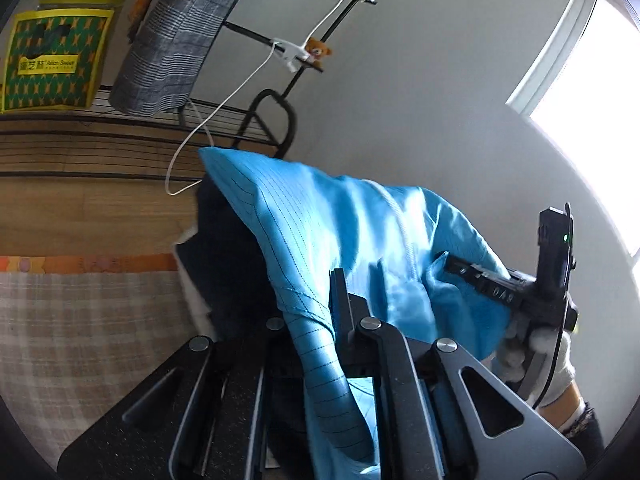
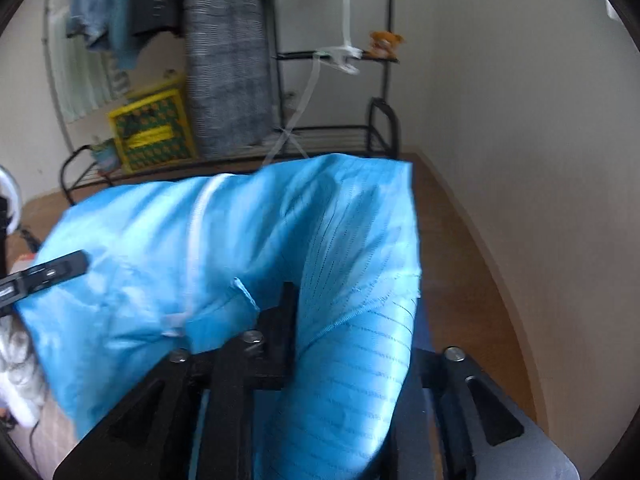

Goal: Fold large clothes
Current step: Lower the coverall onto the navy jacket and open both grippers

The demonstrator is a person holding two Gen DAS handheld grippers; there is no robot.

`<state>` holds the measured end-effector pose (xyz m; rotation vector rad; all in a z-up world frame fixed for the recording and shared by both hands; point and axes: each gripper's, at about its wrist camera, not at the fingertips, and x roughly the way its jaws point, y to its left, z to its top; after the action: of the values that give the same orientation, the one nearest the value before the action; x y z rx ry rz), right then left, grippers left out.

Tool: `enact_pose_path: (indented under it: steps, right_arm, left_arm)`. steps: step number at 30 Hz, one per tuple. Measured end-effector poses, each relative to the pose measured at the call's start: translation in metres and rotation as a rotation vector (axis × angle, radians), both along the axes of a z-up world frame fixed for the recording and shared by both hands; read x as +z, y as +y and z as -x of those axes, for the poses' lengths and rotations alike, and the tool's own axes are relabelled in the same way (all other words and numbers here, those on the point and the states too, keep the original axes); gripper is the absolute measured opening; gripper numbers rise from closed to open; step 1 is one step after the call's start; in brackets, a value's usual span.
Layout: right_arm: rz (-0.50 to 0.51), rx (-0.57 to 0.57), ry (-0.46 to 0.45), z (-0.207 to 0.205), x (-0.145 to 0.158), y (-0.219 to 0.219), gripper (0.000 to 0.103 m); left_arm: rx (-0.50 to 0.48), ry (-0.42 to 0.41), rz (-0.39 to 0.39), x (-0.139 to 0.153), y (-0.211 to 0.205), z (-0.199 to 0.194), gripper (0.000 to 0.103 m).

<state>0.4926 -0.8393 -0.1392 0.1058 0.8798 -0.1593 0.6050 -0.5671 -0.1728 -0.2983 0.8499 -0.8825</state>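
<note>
Left wrist view showed one big blue garment [image 1: 320,220] held up in the air, not folded yet, so most folding was left. Two grippers worked: the left gripper [image 1: 340,304] was closed on the cloth, and the right gripper [image 2: 286,312] pinched it too. One small toy bear [image 1: 318,51] sat on one rack [image 1: 256,36].

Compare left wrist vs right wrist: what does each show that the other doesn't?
Left wrist only: a bright window, the plaid bedding, and the right gripper seen from outside, reaching into the cloth, with its white-gloved hand.

Right wrist only: hanging clothes at top left and the left gripper entering from the left edge.

Both: the blue garment lifted and draped over each camera's own fingers, the grey plaid fabric, the yellow-green bag, the black wire rack and the small teddy bear.
</note>
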Motion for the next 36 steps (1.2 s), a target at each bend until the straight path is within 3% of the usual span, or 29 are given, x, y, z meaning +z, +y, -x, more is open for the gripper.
enact_pose_path:
  steps: [2, 9, 15, 18, 23, 36]
  right_arm:
    - [0.037, -0.073, -0.001, 0.004, -0.002, -0.008, 0.034]
    - [0.174, -0.161, 0.079, 0.020, -0.015, -0.020, 0.036]
    - [0.141, -0.187, 0.006, 0.047, 0.002, -0.025, 0.036]
    - [0.099, -0.191, -0.048, 0.060, 0.023, -0.022, 0.036]
    - [0.093, -0.189, -0.094, 0.078, 0.058, -0.002, 0.036]
    - [0.129, -0.147, -0.231, 0.167, 0.200, 0.063, 0.036]
  left_arm:
    - [0.006, 0.005, -0.007, -0.004, 0.001, -0.002, 0.008]
    - [0.040, 0.003, -0.005, -0.006, 0.015, 0.002, 0.023]
    - [0.093, 0.077, 0.040, 0.003, 0.044, 0.003, 0.024]
    - [0.088, 0.026, -0.005, 0.026, 0.054, 0.018, 0.024]
    - [0.088, -0.039, -0.011, 0.072, 0.070, 0.051, 0.024]
    - [0.063, -0.200, 0.004, 0.210, 0.124, 0.169, 0.024]
